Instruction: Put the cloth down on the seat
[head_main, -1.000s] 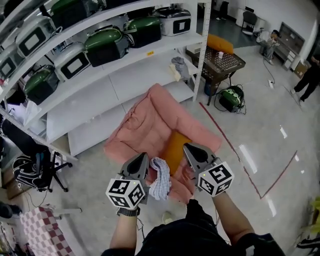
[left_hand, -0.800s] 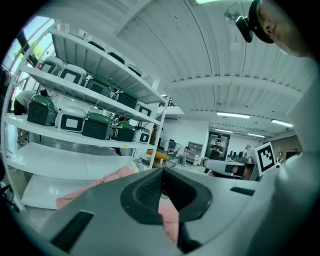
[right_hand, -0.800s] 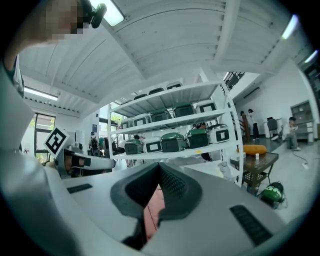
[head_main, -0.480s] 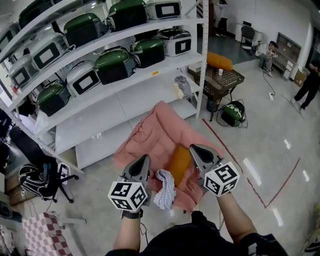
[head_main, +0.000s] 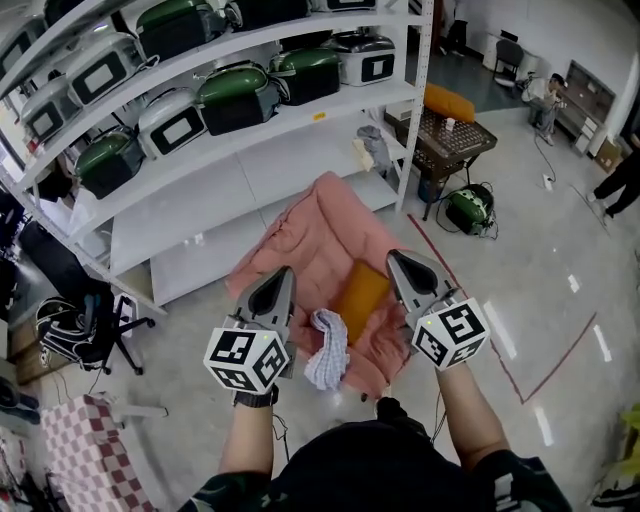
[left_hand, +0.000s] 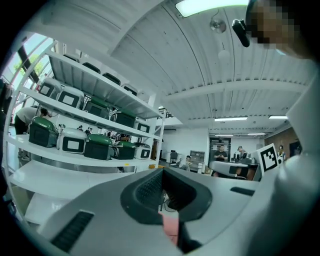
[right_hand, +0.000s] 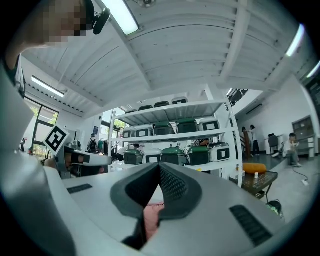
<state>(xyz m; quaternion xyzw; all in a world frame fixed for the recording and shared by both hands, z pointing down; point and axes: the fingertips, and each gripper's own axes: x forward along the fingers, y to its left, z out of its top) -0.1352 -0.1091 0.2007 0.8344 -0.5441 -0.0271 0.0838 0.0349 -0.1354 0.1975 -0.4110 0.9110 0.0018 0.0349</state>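
A white checked cloth (head_main: 328, 348) lies crumpled on the near edge of the pink seat (head_main: 312, 240), beside an orange cushion (head_main: 360, 298). My left gripper (head_main: 281, 273) hovers just left of the cloth, its jaws shut with nothing between them. My right gripper (head_main: 394, 258) hovers right of the cushion, also shut and empty. In the left gripper view the left gripper (left_hand: 162, 170) points level at the shelves, a strip of pink showing under its closed tips. The right gripper view shows the right gripper (right_hand: 160, 165) the same way.
White shelving (head_main: 250, 150) with green and silver appliances stands behind the seat. A black office chair (head_main: 75, 325) is at the left. A small table (head_main: 445, 130) and a green bag (head_main: 470, 210) sit at the right. Red tape (head_main: 470, 310) crosses the floor. People stand far right.
The cloth stays in place on the seat's near edge. Both grippers, shut throughout, have moved slightly up and away from it as the head view shifted.
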